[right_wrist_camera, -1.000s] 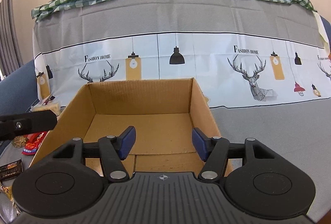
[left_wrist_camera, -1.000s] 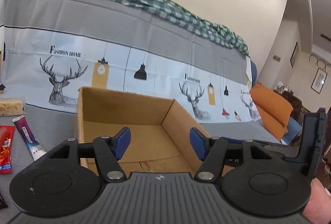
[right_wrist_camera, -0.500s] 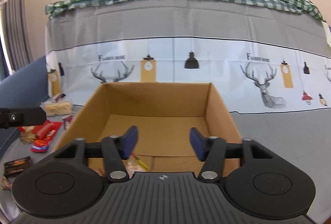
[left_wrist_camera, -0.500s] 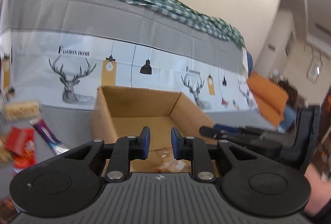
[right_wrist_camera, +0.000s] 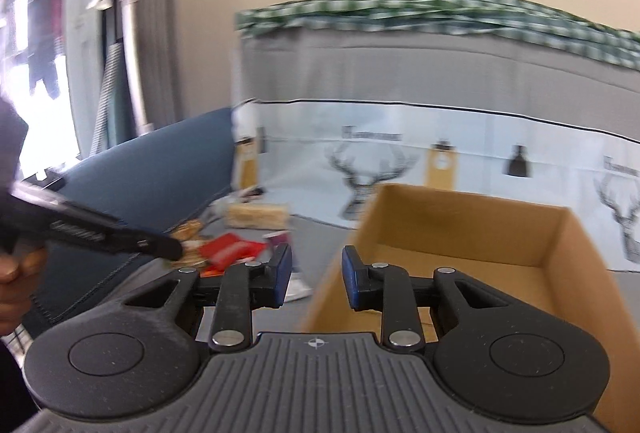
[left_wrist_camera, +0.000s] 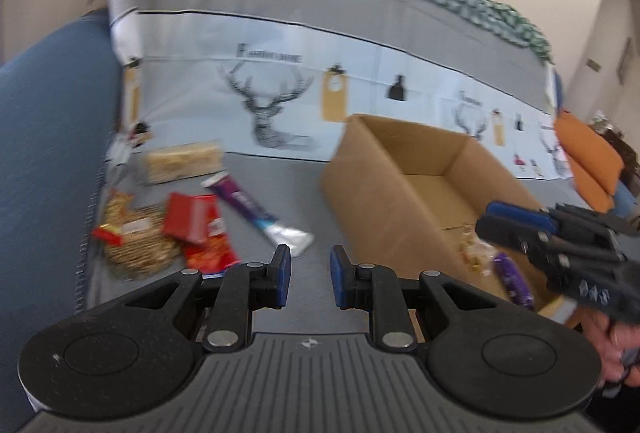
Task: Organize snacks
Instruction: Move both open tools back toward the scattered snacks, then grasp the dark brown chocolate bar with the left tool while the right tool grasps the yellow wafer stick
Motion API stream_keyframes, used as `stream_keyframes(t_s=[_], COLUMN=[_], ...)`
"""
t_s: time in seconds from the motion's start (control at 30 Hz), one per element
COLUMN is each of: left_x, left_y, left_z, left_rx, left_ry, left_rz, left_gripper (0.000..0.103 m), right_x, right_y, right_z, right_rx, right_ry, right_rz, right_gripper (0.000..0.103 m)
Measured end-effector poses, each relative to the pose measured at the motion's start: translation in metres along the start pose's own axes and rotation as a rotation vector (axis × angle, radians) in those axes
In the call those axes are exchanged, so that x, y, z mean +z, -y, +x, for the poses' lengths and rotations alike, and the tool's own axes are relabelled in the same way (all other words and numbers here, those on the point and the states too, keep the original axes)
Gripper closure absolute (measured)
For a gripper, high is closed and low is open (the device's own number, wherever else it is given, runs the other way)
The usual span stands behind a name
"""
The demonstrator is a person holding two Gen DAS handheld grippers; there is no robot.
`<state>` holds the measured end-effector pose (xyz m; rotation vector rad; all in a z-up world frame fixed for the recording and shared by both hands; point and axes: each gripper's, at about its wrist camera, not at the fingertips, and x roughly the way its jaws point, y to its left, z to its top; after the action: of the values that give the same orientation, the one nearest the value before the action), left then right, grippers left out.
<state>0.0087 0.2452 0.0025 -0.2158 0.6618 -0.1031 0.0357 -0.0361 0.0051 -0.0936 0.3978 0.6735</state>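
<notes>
- Waiting in a loose pile, the snacks [left_wrist_camera: 176,229] lie on the grey sofa cover [left_wrist_camera: 304,193] just beside the cardboard box [left_wrist_camera: 404,185] — close by, likely so they are easy to move in.
- A few snacks already sit in the box.
- The left gripper [left_wrist_camera: 307,273] is nearly closed and holds nothing.
- The right gripper [right_wrist_camera: 314,275] has just been closing — its jaws are narrow and nothing is between them.
</notes>
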Motion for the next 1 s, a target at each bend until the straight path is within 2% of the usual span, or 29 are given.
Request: stream_keyframes(t_s=[0.2,0.4,0.53,0.73,0.9,0.93,0.97,1.0], left_x=[0.0,-0.002,-0.004,-0.009,-0.014,-0.015,-0.016,-0.016], left_y=[-0.029,-0.04,-0.045,-0.047,-0.047,-0.047,-0.046,-0.045], left_z=[-0.015,-0.015,-0.01,0.0,0.014,0.018,0.021,0.025], left_rx=[0.064,0.111,0.126,0.14,0.158,0.162,0.172,0.186], left_ry=[0.017,-0.009,-0.033,-0.082,-0.147,-0.163,-0.177,-0.185], left_rz=[-0.077,-0.082,-0.072,-0.054,-0.019,-0.013,-0.004,0.008], left_gripper=[0.08,0.08,0.08,0.08,0.077,0.074,0.062,0.048], right_x=[-0.009,-0.024,-0.042,-0.067,-0.084,-0.088,-0.09,-0.089], right_y=[-0.052,-0.101,-0.129,-0.146,-0.154,-0.155,-0.157,-0.157], right_z=[0.016,0.029,0.049,0.075,0.084,0.087,0.088,0.089], right_rx=[0.107,0.244,0.302,0.347,0.392,0.392,0.383,0.382], right_ry=[-0.001,-0.001,-0.07,-0.155,-0.215,-0.237,-0.241,-0.24], right_rz=[-0.083,-0.19,-0.289,-0.37,-0.402,-0.428,-0.456,-0.47], right_gripper=[0.074,0.074,0.072,0.058,0.058,0.068,0.084,0.088])
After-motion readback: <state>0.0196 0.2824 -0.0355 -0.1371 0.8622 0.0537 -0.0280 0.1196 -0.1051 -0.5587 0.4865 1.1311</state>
